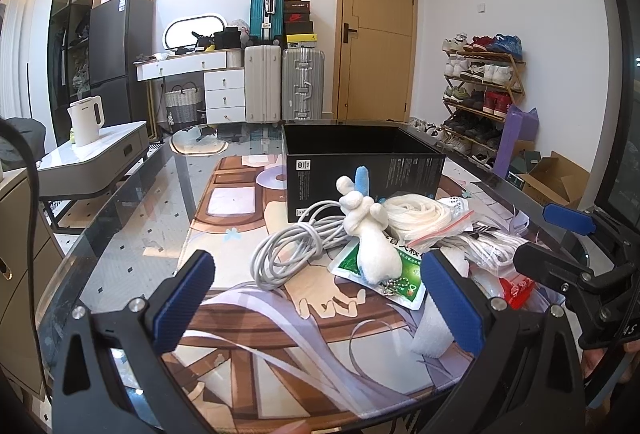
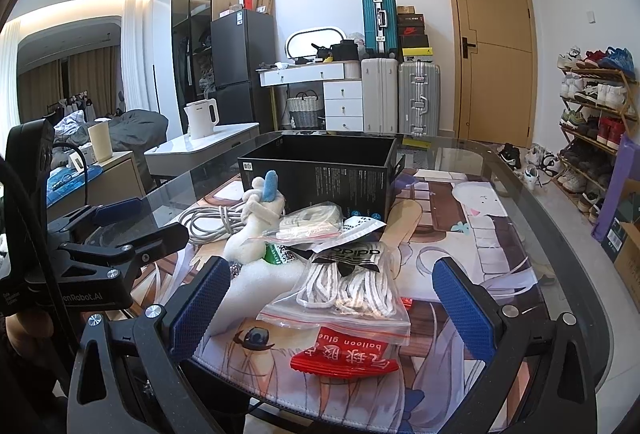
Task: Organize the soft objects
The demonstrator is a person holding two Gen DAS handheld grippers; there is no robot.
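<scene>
A white plush toy with a blue ear (image 1: 370,230) (image 2: 260,224) lies on a pile on the printed mat, in front of an open black box (image 1: 360,162) (image 2: 320,170). A coiled grey cable (image 1: 288,254) (image 2: 210,220) lies left of it. A zip bag of white laces (image 2: 348,290), a red balloon glue packet (image 2: 346,356), a bag of cream cord (image 1: 420,216) (image 2: 312,220) and a green pouch (image 1: 400,274) are in the pile. My left gripper (image 1: 320,306) is open and empty before the plush. My right gripper (image 2: 332,310) is open, jaws either side of the lace bag.
The pile sits on a glass table (image 1: 132,218) with a printed mat (image 2: 460,234). A low white table with a kettle (image 1: 86,120) stands left. Suitcases (image 1: 280,86), a door and a shoe rack (image 2: 596,122) are behind. Cardboard boxes (image 1: 552,178) lie on the floor right.
</scene>
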